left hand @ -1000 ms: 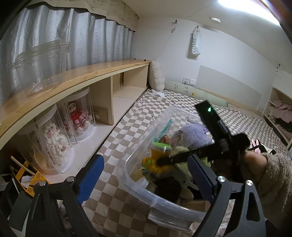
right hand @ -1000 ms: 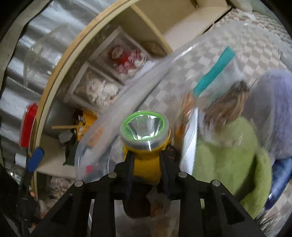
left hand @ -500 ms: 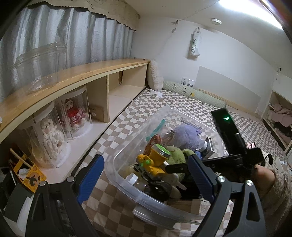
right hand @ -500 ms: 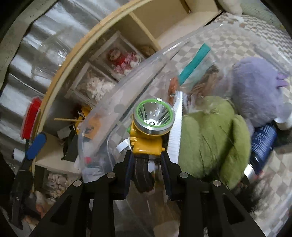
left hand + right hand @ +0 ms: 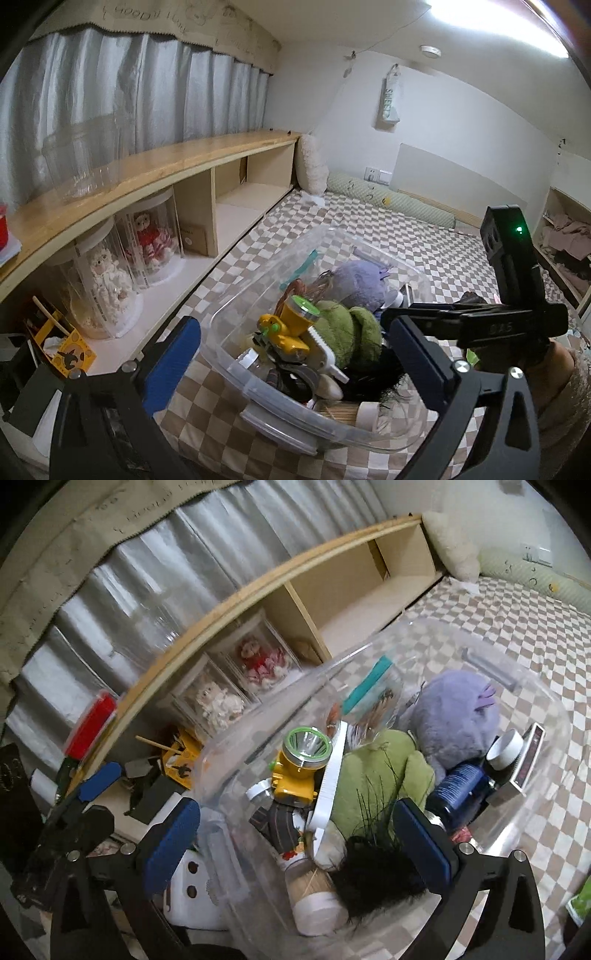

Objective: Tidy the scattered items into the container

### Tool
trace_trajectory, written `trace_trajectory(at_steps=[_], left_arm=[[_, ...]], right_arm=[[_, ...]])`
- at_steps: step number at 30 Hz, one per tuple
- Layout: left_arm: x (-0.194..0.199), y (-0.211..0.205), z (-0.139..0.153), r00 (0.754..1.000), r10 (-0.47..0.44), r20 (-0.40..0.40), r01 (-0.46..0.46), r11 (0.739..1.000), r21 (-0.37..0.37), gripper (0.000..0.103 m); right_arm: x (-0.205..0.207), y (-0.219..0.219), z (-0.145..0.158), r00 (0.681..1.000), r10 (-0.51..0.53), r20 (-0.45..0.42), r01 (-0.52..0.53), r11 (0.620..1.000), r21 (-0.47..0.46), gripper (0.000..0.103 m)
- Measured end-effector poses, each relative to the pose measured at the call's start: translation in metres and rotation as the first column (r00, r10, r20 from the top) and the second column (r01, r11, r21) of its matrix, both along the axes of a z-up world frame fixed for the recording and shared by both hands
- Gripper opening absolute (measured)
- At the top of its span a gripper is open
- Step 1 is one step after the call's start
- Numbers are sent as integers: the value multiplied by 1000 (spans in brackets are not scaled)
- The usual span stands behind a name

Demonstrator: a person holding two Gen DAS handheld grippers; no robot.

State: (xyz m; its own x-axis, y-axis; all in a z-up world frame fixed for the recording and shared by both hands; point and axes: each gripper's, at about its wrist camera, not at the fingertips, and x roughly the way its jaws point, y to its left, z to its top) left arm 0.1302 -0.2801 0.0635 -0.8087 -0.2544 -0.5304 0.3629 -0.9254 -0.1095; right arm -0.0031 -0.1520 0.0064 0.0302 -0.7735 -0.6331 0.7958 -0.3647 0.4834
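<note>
A clear plastic bin stands on the checkered floor, filled with items. On top lies a yellow flashlight with a green-rimmed lens, free of any grip, beside a green plush and a purple plush. My right gripper hovers over the bin's near end; its jaws are opening wide and nothing sits between the blue pads. My left gripper hangs in front of the bin, its jaws also opening and empty. In the left wrist view the flashlight lies against the green plush.
A low wooden shelf runs along the left, with doll cases underneath. A blue bottle, a white comb and a black tuft lie in the bin. A hand holds the right gripper's black body.
The right gripper has let go of the yellow flashlight, which now lies in the bin, and has drawn back and up with its jaws spread. The left gripper backed away a little.
</note>
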Motion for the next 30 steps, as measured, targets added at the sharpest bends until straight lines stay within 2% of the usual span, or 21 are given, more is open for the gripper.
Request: trace_trajectory(at_steps=[14,23,30], left_arm=[[9,48,21,999,-48,-17,47,997,-54,103],[9,80,28,996,-86,-18,85,996,-36,103],[7,107,33,993,-118,-22,116,991,-60,103]], right_arm=[[15,67,33,998,-53,-44,50,996,-69,103],[17,120,52,992,-113,-62,105,987,-118,103],[20,158,62,986,-154,-57,143,976,-162,103]])
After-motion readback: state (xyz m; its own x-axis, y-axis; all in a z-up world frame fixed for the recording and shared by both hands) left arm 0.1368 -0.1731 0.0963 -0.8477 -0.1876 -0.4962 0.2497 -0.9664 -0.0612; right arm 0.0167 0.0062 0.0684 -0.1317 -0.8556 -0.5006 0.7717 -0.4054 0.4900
